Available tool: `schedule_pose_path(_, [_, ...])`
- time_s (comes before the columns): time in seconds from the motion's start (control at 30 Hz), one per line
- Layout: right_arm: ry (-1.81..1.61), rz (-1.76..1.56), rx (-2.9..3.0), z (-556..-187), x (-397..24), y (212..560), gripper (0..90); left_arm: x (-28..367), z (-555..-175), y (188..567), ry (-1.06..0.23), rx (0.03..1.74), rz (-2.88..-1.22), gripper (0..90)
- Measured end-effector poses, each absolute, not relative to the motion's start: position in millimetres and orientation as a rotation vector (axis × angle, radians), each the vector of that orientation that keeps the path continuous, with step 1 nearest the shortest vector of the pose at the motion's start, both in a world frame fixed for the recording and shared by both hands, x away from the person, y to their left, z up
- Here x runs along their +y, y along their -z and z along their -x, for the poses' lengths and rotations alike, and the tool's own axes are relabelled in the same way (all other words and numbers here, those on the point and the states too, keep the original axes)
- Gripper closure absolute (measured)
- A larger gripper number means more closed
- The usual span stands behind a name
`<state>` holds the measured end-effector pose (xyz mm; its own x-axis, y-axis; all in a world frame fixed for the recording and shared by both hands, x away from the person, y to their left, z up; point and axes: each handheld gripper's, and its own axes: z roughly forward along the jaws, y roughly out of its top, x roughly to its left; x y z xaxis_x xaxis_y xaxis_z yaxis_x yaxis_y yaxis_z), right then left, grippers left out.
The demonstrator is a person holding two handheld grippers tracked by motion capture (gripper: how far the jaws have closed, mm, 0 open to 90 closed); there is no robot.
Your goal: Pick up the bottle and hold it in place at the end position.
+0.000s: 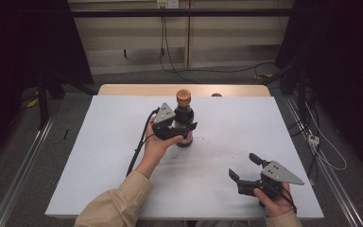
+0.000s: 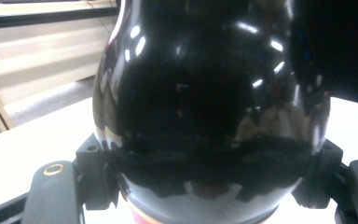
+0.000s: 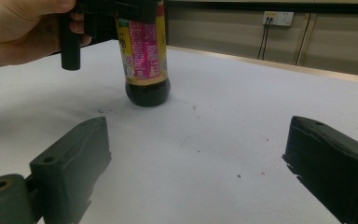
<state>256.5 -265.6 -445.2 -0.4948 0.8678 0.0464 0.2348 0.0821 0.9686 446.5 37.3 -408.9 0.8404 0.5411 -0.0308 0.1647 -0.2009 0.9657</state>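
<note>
A dark bottle [image 1: 184, 118] with an orange-brown cap and a pink and yellow label stands upright near the middle of the white table [image 1: 123, 165]. My left gripper [image 1: 182, 130] is shut on the bottle's body from the left side. In the left gripper view the glossy black bottle [image 2: 209, 107] sits squeezed between both jaws. My right gripper [image 1: 246, 166] hovers low at the front right, open and holding nothing. The right gripper view has the bottle [image 3: 144, 51] standing ahead at upper left, with the left hand [image 3: 14, 28] beside it.
A small dark round object [image 1: 216, 95] lies at the table's far edge. Cables [image 1: 170, 56] run across the floor behind the table. A white power strip [image 1: 314, 139] lies on the floor to the right. Small marks dot the tabletop.
</note>
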Motion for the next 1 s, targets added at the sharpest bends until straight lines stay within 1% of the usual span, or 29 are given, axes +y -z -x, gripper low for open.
schedule_pose_path(0.1, [-1.431,-1.092,1.826,-260.6,-262.4,444.2,5.2,39.1,-446.4,409.9,-0.390,0.534,-1.770,29.4])
schedule_pose_path(0.4, [-1.426,-1.088,1.836,-271.8,-256.1,433.6,4.6,40.4,-445.2,412.1,-0.403,0.523,-1.762,29.7])
schedule_pose_path(0.67, [-1.445,-1.150,1.843,-282.7,-254.3,424.2,4.4,39.6,-444.8,412.2,-0.401,0.538,-1.749,29.9])
schedule_pose_path(1.0, [-1.481,-1.217,1.853,-305.4,-239.5,412.7,5.4,40.1,-444.8,412.6,-0.390,0.544,-1.746,30.2])
